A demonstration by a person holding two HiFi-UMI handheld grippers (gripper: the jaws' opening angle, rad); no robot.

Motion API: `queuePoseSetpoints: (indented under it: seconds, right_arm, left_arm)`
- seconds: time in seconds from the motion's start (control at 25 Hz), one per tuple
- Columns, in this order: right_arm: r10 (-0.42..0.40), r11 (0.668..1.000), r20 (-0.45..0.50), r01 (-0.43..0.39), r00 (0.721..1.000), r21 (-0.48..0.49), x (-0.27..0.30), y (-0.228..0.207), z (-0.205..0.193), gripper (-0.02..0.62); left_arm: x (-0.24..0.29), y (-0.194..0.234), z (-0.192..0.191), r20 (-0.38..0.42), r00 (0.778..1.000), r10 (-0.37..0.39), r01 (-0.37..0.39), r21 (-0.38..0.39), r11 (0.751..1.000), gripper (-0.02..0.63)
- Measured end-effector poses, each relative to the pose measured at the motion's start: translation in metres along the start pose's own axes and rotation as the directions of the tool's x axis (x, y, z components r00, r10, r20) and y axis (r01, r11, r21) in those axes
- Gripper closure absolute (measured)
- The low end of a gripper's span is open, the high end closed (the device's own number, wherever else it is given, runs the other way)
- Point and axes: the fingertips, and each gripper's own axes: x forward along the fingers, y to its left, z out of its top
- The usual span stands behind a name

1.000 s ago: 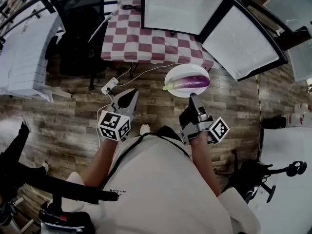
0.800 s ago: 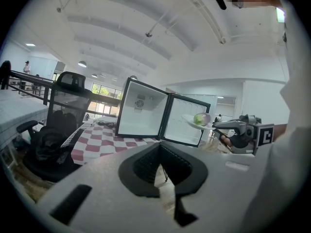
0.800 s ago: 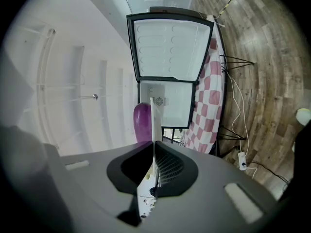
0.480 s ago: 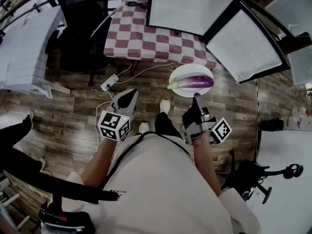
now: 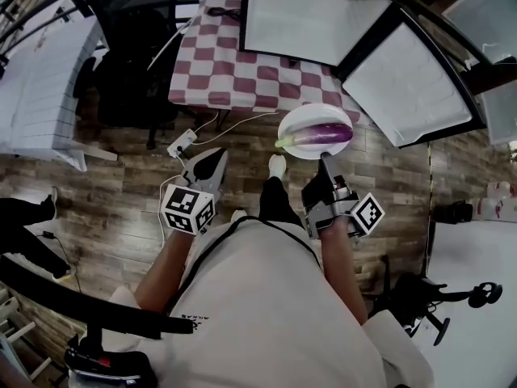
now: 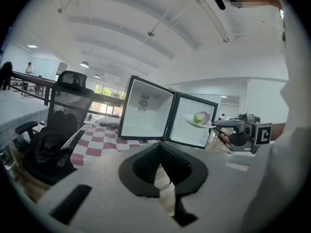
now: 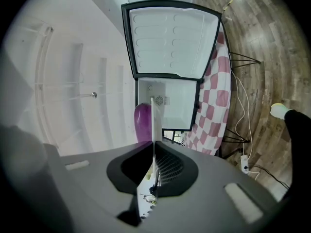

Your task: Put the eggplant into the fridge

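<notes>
A purple eggplant [image 5: 319, 135] lies on a white plate [image 5: 303, 114], and my right gripper [image 5: 323, 162] is shut on the plate's near rim, holding it level above the wooden floor. In the right gripper view the plate [image 7: 152, 120] shows edge-on between the jaws, with the eggplant [image 7: 142, 123] to its left. Ahead, the small fridge [image 5: 311, 14] stands on a checked table [image 5: 242, 71] with its door [image 5: 404, 71] swung wide. My left gripper [image 5: 212, 158] hangs shut and holds nothing, left of the plate. The left gripper view shows the fridge [image 6: 146, 110] and the carried eggplant [image 6: 200, 117].
A black office chair [image 5: 129, 47] stands left of the checked table. A power strip [image 5: 182, 142] with white cables lies on the floor under the table's edge. The person's shoe [image 5: 277, 166] is between the grippers. White desks [image 5: 40, 79] line the left side.
The person has stepped towards the fridge. Both grippers and the plate with the eggplant have come nearer to the table's edge. One foot has swung forward between the grippers.
</notes>
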Motion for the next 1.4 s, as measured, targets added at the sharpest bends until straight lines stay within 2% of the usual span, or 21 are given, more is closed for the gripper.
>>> queuePoseSetpoints:
  seconds: [0.4, 0.76, 1.08, 1.4]
  right_arm:
    - [0.004, 1.000, -0.062, -0.003, 0.998, 0.014, 0.080, -0.023, 0.069, 0.572]
    - [-0.013, 1.000, -0.146, 0.014, 0.989, 0.003, 0.164, -0.028, 0.124, 0.572]
    - [-0.022, 0.999, -0.265, 0.029, 0.964, 0.023, 0.220, -0.046, 0.146, 0.572]
    - [-0.008, 0.999, -0.352, 0.022, 0.936, 0.033, 0.267, -0.074, 0.167, 0.572]
  left_arm:
    - [0.102, 0.016, 0.034, -0.014, 1.000, 0.019, -0.018, 0.032, 0.999, 0.600]
    - [0.190, 0.037, 0.073, -0.023, 0.999, 0.044, -0.044, 0.017, 0.999, 0.600]
    - [0.253, 0.055, 0.101, -0.012, 0.995, 0.101, -0.101, 0.005, 0.995, 0.600]
    - [0.294, 0.073, 0.124, -0.001, 0.985, 0.174, -0.174, -0.008, 0.985, 0.600]
